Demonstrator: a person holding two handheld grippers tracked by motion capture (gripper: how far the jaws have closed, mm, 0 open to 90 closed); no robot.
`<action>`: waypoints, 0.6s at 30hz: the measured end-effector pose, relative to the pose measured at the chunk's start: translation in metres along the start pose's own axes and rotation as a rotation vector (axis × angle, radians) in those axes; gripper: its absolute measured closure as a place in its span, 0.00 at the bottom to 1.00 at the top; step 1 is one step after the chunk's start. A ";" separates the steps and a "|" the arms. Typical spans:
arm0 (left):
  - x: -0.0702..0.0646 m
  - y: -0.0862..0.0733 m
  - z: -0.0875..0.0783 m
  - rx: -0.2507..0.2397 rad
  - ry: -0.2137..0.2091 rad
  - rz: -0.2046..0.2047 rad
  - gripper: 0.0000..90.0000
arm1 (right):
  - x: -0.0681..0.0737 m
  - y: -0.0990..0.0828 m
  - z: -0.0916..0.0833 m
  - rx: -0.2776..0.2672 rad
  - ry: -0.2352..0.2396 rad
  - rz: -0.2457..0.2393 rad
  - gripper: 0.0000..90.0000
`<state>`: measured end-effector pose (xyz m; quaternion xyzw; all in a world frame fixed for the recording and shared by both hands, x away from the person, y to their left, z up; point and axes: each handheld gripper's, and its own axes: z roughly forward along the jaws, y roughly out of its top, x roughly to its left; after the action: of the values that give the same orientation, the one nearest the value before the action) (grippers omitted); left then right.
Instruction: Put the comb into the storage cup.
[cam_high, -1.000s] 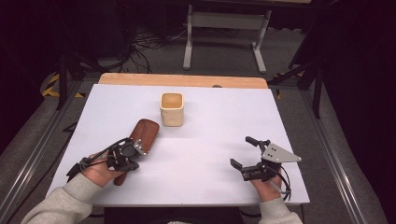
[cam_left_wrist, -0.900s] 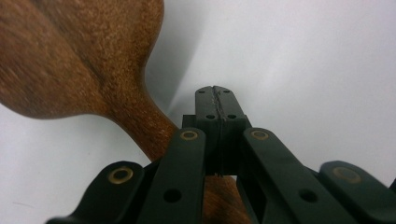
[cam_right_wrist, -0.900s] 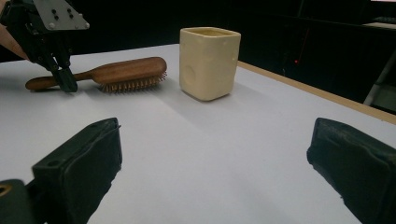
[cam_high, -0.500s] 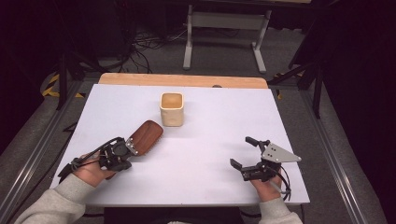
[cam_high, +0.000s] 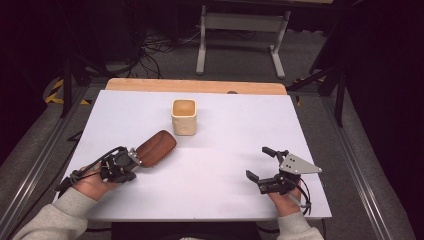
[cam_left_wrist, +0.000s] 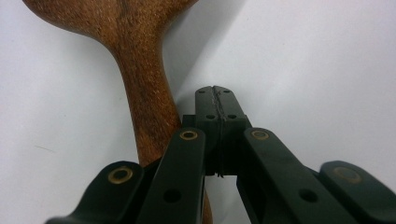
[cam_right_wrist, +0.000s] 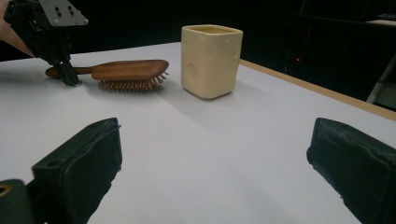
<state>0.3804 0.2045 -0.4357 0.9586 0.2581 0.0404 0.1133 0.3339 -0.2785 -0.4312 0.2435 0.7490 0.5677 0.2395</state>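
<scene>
The wooden hairbrush (cam_high: 155, 147) lies bristles down on the white desk (cam_high: 225, 125), near the cream cup (cam_high: 184, 116). The left claw (cam_high: 131, 159) is pressed together, empty, just beside the brush handle. The right claw (cam_high: 260, 165) is wide apart, well away.

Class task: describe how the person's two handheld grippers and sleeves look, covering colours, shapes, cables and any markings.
Both are black two-jaw tools. The left gripper has flat black link bars with brass-coloured rivets and small round holes, and a black cable loops back from it. The right gripper carries a grey three-cornered plate with small holes, and has blocky black jaws and a black cable. Both forearms wear light grey sleeves. No lettering is visible.
</scene>
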 end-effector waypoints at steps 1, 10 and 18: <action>0.000 0.000 0.000 -0.003 -0.004 0.000 1.00 | 0.000 0.000 0.000 0.001 0.001 0.000 0.04; -0.002 0.001 -0.012 -0.076 -0.059 -0.014 0.88 | 0.000 0.000 0.000 0.003 0.004 0.001 0.04; 0.001 -0.002 -0.028 -0.218 -0.054 -0.080 0.41 | 0.000 0.000 0.000 0.003 0.006 0.003 0.04</action>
<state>0.3766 0.2123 -0.4091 0.9304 0.2869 0.0381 0.2251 0.3340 -0.2783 -0.4315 0.2431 0.7502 0.5677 0.2363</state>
